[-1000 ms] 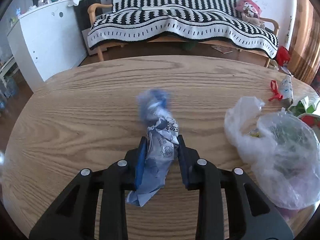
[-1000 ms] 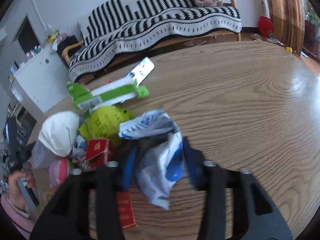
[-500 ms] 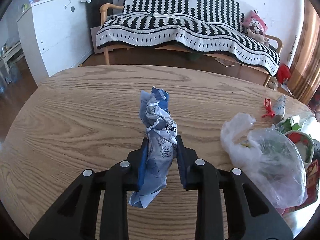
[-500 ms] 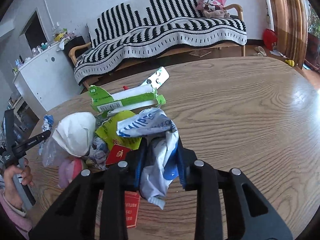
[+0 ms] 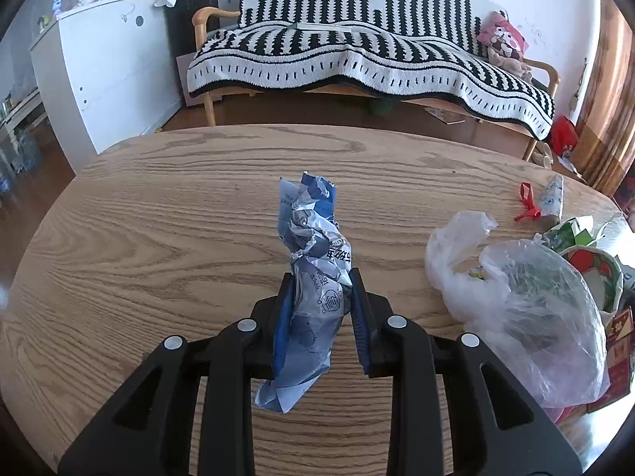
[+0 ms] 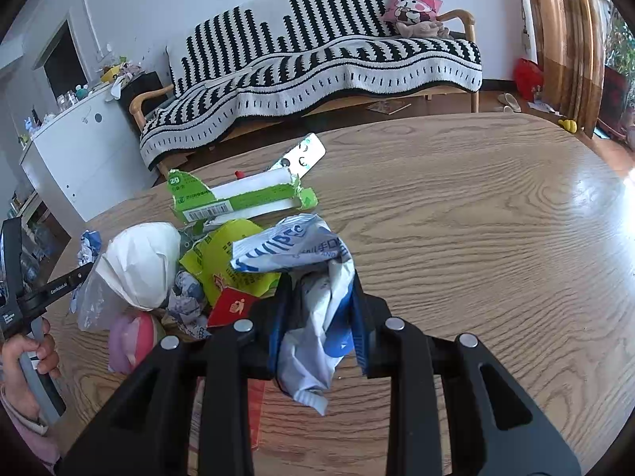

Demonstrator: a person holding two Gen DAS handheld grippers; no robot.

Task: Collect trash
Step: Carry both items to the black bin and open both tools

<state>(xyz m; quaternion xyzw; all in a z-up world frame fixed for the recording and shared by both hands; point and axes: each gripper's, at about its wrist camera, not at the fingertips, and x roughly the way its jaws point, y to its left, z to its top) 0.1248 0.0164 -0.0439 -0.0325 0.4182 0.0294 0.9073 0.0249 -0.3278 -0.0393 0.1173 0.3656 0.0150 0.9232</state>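
Wooden oval table point(image 5: 158, 238) fronts a black-and-white striped sofa point(image 5: 357, 59).

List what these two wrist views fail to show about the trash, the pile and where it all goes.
- Left wrist view: contents of the clear plastic bag are blurred by its cloudy film; the pile's right part is cut off by the frame edge.
- Right wrist view: the lower pile is hidden behind the right gripper and its blue-and-white wrapper.
- Neither view shows a bin.
- Print on the crumpled blue wrapper is too creased to read.
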